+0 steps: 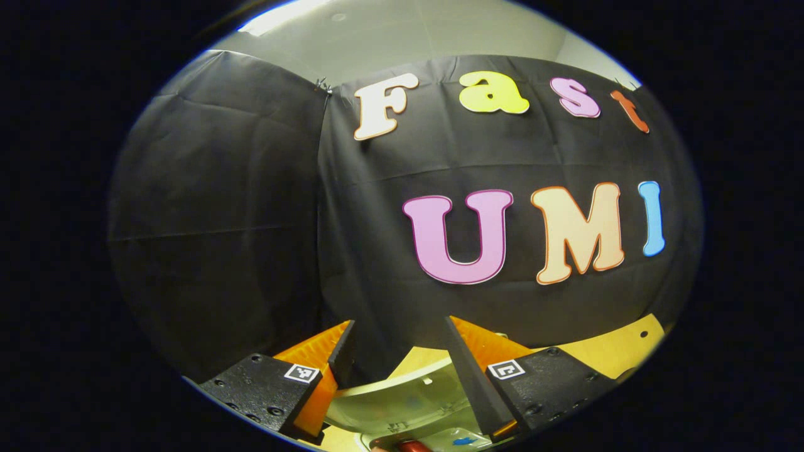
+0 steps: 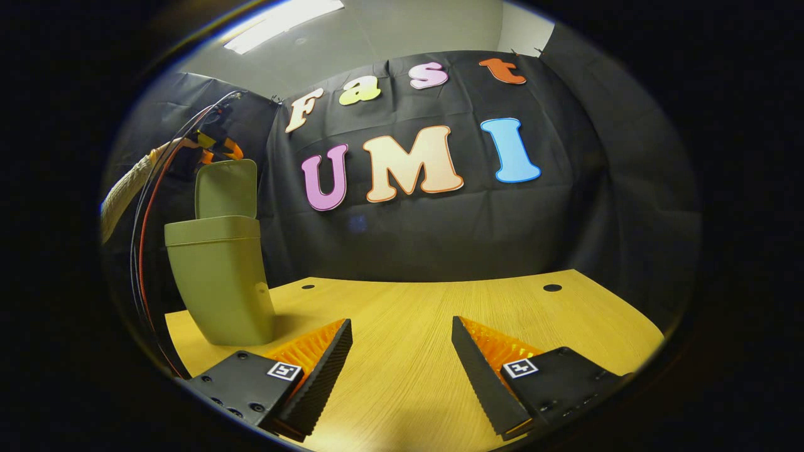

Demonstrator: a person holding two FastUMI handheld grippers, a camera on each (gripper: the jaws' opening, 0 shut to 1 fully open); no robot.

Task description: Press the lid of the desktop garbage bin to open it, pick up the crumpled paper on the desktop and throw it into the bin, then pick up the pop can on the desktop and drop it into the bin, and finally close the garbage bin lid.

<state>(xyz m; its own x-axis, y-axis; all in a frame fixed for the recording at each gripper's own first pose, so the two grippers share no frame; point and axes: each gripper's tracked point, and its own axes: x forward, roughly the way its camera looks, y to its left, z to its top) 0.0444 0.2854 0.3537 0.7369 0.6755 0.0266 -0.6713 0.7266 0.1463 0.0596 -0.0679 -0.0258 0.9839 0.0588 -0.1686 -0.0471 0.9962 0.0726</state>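
Hovering over upright lid [image 2: 226, 187], left gripper [image 1: 401, 370] jaws apart, empty; right gripper [image 2: 402, 367] likewise. Off-centre push risks tipping bin [image 2: 217, 282] on tabletop [image 2: 440, 314].

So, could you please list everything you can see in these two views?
garbage bin: one, olive green, left on the table
lid: one, olive green, raised open above the bin
table: one, light wood, below the booth wall
cable holes: two, dark, along the table's far edge
ceiling light: one, white, overhead
red thing: one, under the lid, too little seen to name
cables: several, black and red, left of the bin
sleeve: one, cream, far left
left gripper: one, open, over the lid
right gripper: one, open, over the table
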